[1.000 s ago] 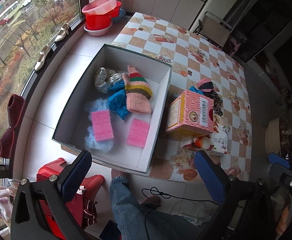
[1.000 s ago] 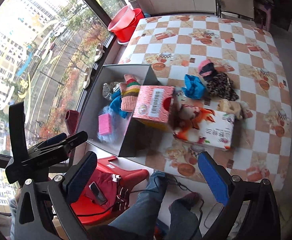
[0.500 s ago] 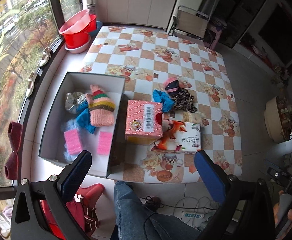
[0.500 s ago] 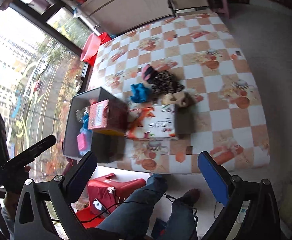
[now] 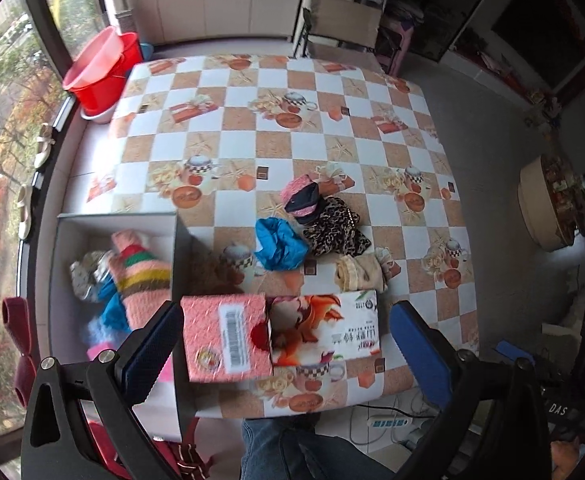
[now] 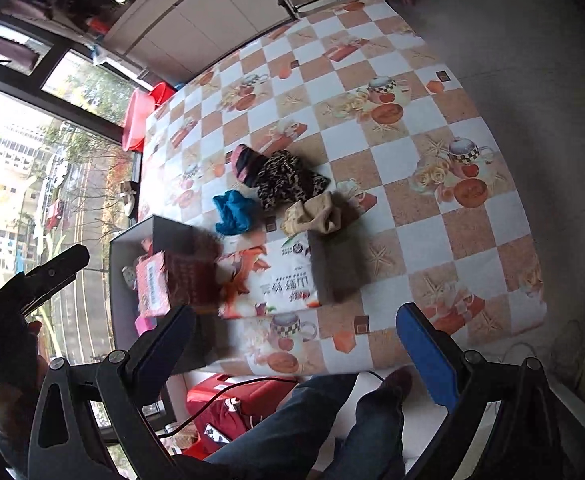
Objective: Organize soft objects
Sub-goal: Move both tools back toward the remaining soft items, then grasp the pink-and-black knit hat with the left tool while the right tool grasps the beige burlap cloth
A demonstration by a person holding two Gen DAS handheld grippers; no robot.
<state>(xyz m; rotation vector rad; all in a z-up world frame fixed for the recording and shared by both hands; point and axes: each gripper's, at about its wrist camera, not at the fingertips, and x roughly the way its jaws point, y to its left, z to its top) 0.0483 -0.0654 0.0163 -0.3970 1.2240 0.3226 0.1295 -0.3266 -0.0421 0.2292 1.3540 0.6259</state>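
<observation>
The checkered table fills most of both views, with the person's legs in jeans at the bottom edge. At the left of the left wrist frame sits the open grey box, the largest thing on the table's near side. It already holds a striped knit piece, a spotted pale item, some blue cloth and something pink lower down, partly hidden behind the gripper finger, so I cannot say just what it is.

Just right of the box, low in the frame, a pink carton lies touching a printed tissue pack.

Above them, near the frame's centre, four soft things are still loose: a leopard-print cloth, a blue cloth, a beige sock and a pink-and-dark sock, bunched close together.

By that count the sorting looks roughly half done; the loose cluster is what is left.

The left gripper and right gripper both hang above the near table edge, jaws wide apart, holding nothing.
</observation>
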